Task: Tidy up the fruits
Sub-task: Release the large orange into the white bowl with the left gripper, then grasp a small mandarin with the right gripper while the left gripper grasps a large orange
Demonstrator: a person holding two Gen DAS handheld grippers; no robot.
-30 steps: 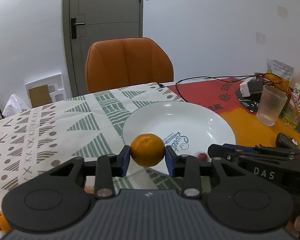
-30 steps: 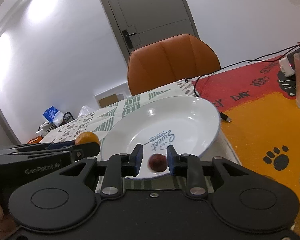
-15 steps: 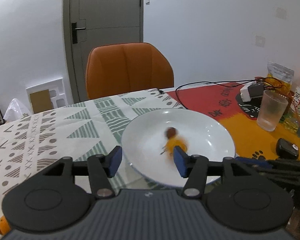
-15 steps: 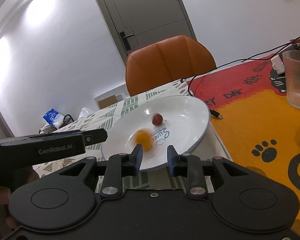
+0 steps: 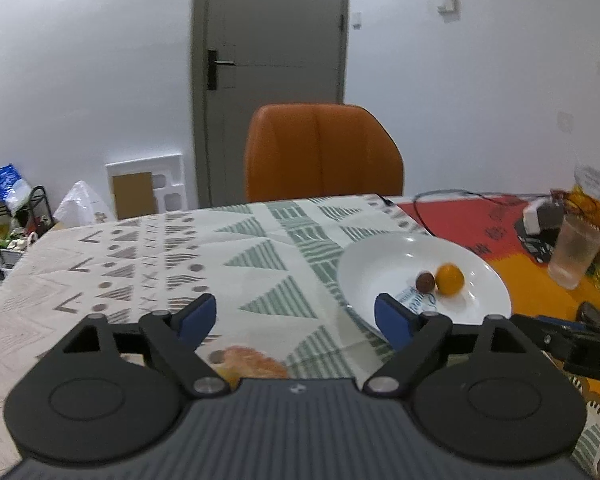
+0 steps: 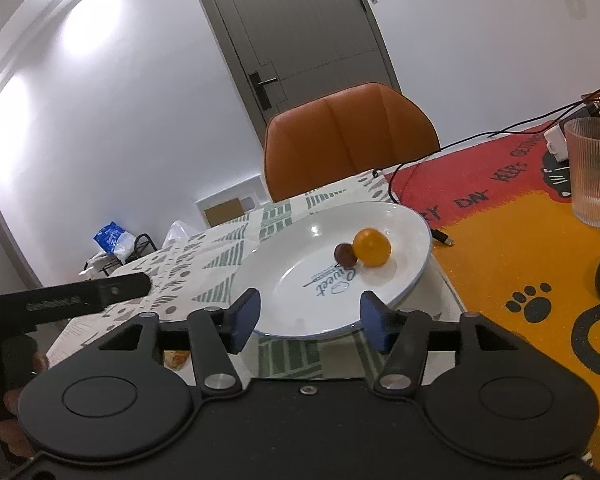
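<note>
A second ago your left gripper (image 5: 296, 318) was clamped on the small orange (image 5: 450, 279) and your right gripper (image 6: 308, 320) on the dark red fruit (image 5: 425, 281). Both fruits now lie loose in the white plate (image 5: 380, 264), touching each other near its middle — the orange on the plate's right half, the red fruit against its left side. Your left fingers (image 5: 198, 316) are spread wide and still opening, with only patterned cloth between them. Your right fingers (image 6: 246, 316) are apart and opening too, framing the plate's near rim with nothing held.

The plate is round, shallow, glossy ceramic with blue script printed near its centre. The orange is smooth and round; the red fruit is smaller, dull and nearly spherical. The bench (image 5: 140, 264) left of the plate wears a matte cloth of green and grey triangles; right of the plate lies a red and orange mat (image 6: 520, 248) with black paw prints. A ribbed, frosted tumbler (image 6: 594, 172) stands on that mat, well right of the plate. Behind the plate sits an orange padded chair (image 5: 322, 152).
</note>
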